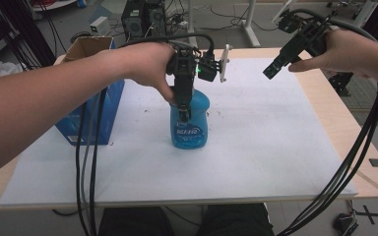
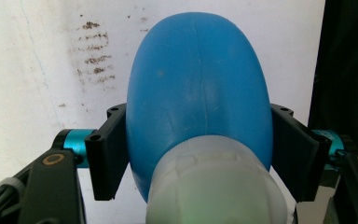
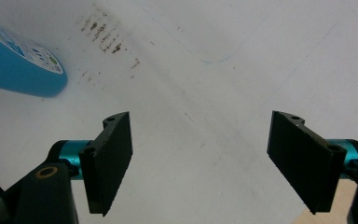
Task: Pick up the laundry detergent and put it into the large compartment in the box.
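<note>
While your left gripper point(image 1: 183, 109) comes down from above onto the blue bottle point(image 1: 190, 123), its two black jaws sit on either side of the bottle's upper body, pads touching the plastic on both flanks in the left gripper view point(image 2: 198, 93). Call it a grip on the bottle. The bottle stands upright on the white mat point(image 1: 256, 147), near the middle of the mat and a little left of centre, label facing you. Its pale whitish cap point(image 2: 214, 186) is at the bottom of the left gripper view, closest to the camera, with the blue body swelling out beyond it.

Your right gripper point(image 1: 275, 66) hangs in the air over the far right part of the mat, well apart from the bottle, tilted down and toward the left. In the right gripper view its jaws stand apart with bare mat between them point(image 3: 200, 154); nothing held. A corner of the bottle shows at that view's upper left point(image 3: 14, 60).

Just left of the bottle, a blue cardboard box point(image 1: 96, 113) stands with its top flaps open, partly behind your left forearm. Brownish specks mark the mat beyond the bottle point(image 2: 95, 51). Black cables point(image 1: 86, 162) trail from both grippers toward you.
</note>
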### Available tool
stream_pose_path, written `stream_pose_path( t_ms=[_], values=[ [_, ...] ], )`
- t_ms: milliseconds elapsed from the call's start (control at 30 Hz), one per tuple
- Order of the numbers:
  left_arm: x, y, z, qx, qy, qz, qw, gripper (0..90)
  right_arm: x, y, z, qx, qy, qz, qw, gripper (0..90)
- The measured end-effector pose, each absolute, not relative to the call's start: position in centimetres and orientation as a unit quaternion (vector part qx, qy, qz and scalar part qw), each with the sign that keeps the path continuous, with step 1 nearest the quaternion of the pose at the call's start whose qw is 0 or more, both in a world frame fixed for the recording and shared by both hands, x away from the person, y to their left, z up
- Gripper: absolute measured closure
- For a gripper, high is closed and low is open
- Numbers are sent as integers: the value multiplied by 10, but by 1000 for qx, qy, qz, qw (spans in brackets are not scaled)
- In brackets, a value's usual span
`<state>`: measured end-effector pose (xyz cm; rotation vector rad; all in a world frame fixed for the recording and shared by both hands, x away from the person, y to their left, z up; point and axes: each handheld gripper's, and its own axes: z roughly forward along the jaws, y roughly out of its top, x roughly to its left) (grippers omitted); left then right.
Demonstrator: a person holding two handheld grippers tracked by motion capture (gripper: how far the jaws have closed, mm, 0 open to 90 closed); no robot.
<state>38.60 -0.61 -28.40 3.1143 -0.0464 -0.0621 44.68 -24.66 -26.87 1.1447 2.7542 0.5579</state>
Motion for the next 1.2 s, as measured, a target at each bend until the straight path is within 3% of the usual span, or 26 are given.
stream_pose_path(
  t_ms=[700,1200],
  values=[
    [386,-8,-285,1000,-10,-16,8,367,447,-249,-270,378,906,184,53,216],
    [387,-7,-284,1000,-8,-18,11,373,447,-248,-272,378,906,184,51,216]
  ],
)
